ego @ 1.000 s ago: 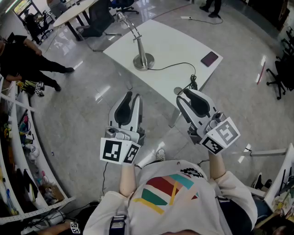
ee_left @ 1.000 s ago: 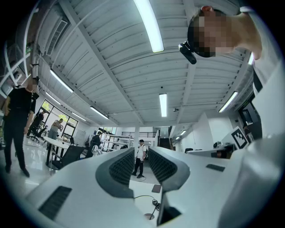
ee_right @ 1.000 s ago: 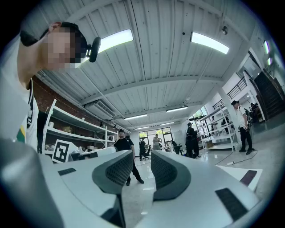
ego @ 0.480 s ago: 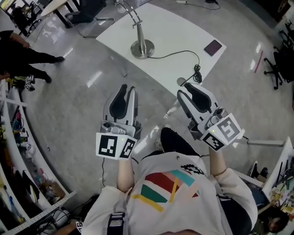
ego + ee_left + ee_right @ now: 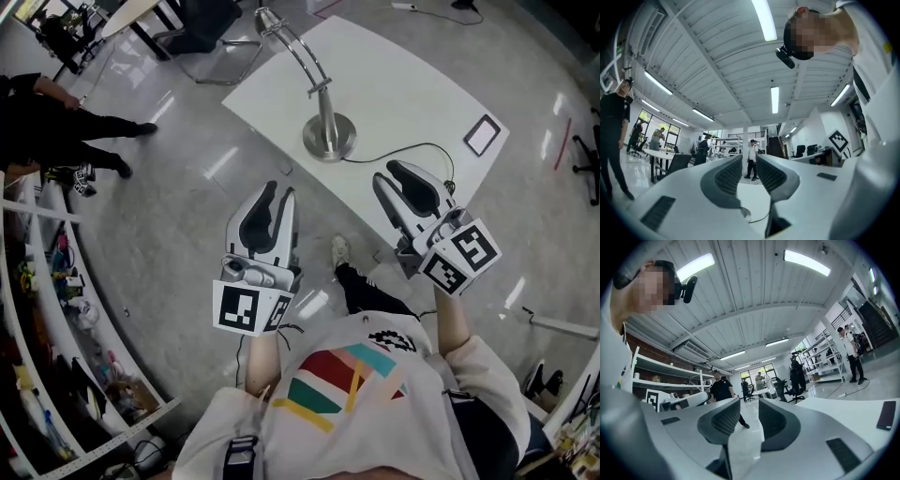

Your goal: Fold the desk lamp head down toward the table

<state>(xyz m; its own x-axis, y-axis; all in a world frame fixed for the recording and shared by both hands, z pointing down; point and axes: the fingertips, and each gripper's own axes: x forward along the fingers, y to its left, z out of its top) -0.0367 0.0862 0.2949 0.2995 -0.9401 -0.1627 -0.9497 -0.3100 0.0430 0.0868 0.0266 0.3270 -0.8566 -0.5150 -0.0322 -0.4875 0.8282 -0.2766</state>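
Arching desk lamp [image 5: 325, 111], whole only overhead

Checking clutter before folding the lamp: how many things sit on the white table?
2: the desk lamp near the table's middle, cord trailing right, and a phone by its right corner. The right gripper covers the near corner.

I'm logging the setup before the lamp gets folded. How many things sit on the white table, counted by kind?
Desk lamp: 1
Cable: 1
Phone: 1
Total: 3
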